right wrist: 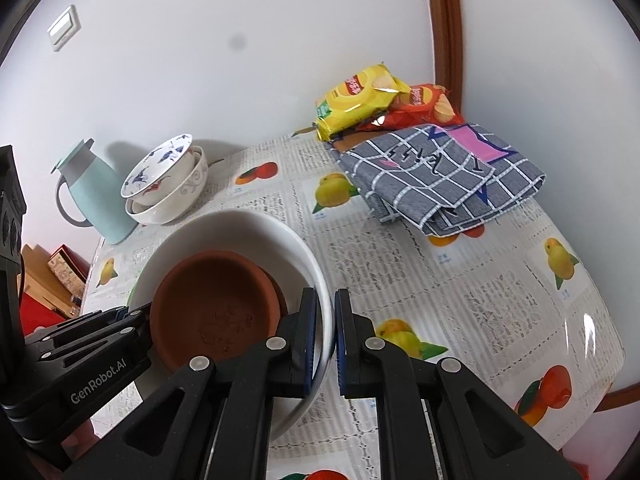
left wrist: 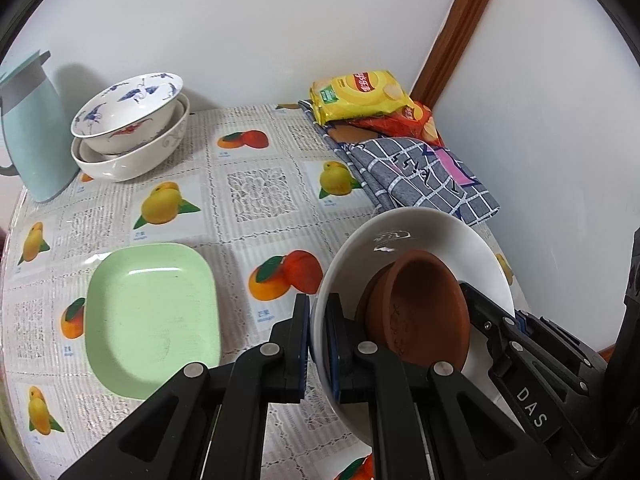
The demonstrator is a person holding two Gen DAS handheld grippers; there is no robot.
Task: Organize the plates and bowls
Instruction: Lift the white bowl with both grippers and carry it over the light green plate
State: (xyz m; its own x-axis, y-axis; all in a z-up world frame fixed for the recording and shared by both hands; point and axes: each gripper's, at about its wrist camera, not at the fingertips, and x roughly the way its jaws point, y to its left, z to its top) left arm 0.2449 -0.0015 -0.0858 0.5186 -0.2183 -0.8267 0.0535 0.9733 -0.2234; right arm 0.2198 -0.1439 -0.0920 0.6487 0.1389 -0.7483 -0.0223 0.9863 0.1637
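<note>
A deep white bowl [left wrist: 420, 232] [right wrist: 240, 232] hangs tilted above the fruit-print tablecloth [left wrist: 260, 208]. Brown clay dishes [left wrist: 420, 304] [right wrist: 212, 304] lie nested inside it. My left gripper [left wrist: 318, 320] is shut on the bowl's left rim. On the opposite rim my right gripper [right wrist: 326, 320] is shut as well. Each gripper's black body shows at the edge of the other's view. A pale green rectangular plate [left wrist: 152, 320] lies flat on the table, left of the bowl. At the back left, a blue-patterned bowl [left wrist: 128, 108] [right wrist: 160, 172] is stacked in a larger white bowl [left wrist: 132, 160] [right wrist: 176, 204].
A light blue jug [left wrist: 32, 132] [right wrist: 96, 200] stands beside the stacked bowls at the wall. Yellow and red chip bags [left wrist: 360, 96] [right wrist: 360, 100] and a folded grey checked cloth [left wrist: 420, 172] [right wrist: 448, 176] fill the back right corner. The rounded table edge [right wrist: 600, 360] falls away on the right.
</note>
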